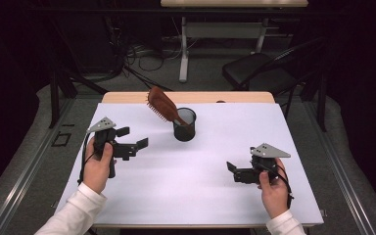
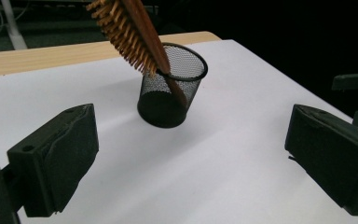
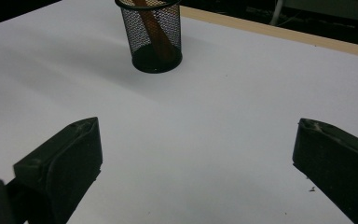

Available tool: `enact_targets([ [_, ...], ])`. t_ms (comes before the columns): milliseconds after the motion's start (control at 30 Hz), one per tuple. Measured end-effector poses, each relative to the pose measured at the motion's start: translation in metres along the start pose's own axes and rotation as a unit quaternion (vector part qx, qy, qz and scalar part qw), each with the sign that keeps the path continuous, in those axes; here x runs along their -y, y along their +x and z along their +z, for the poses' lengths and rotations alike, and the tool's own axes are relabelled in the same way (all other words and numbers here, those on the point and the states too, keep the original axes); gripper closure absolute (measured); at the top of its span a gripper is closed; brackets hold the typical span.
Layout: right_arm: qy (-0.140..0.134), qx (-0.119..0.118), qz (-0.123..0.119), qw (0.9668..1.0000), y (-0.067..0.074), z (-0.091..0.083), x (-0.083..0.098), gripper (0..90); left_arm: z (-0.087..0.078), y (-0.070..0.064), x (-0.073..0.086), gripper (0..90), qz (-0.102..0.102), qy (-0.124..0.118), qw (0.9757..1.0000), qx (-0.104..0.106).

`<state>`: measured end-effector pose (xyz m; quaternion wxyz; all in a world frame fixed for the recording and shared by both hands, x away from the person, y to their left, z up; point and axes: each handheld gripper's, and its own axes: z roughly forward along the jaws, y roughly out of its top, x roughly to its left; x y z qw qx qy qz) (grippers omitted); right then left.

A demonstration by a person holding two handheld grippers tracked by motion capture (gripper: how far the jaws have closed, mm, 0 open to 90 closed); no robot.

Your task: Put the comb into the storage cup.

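- Altogether, two tongs, one hairbrush and one mesh cup sit over a single bench (image 1: 142,196) covered by a smooth white sheet, with a strip of pale wood showing along its far edge.
- At the left, the left tongs (image 1: 132,138) hover just above the sheet in the person's left hand (image 1: 99,164); their black, blocky jaws stand spread wide and pinch nothing, and a grey three-cornered plate sits on top.
- Near the middle, toward the far edge, the hairbrush (image 1: 162,105) stands handle-down in the mesh cup (image 1: 184,125); its reddish-brown wooden head is oval, leans out to the left over the rim, and carries rows of pale bristles on its underside, clear in the left gripper view (image 2: 121,32).
- That cup is round, black wire mesh with a solid rim and base, upright, and well apart from both tongs.
- At the right, the right tongs (image 1: 231,172) rest low over the sheet in the right hand (image 1: 273,188), jaws likewise spread and empty.
- No writing or brand can be read anywhere.
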<state>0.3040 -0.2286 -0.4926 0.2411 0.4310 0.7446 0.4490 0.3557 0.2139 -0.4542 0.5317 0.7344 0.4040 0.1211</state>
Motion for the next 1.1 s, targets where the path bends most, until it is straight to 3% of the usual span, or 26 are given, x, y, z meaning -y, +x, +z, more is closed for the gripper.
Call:
enact_targets([
  [233,0.003,0.006,0.010,0.9999,-0.002,0.001,0.012,1.1,-0.003,0.000,0.022,2.8,0.003,-0.003,1.0000,0.001],
  [500,-0.001,0.015,0.012,0.9998,-0.002,0.001,0.021,1.1,-0.002,0.006,0.042,2.9,-0.015,-0.009,0.9998,0.006],
  [700,-0.003,0.016,0.008,0.9998,0.000,0.000,0.024,1.1,-0.002,0.012,0.053,3.2,-0.030,-0.009,0.9995,0.006],
  [1100,-0.005,0.017,0.014,0.9997,-0.003,-0.005,0.030,1.0,-0.003,0.017,0.063,3.3,-0.021,0.006,0.9998,-0.006],
])
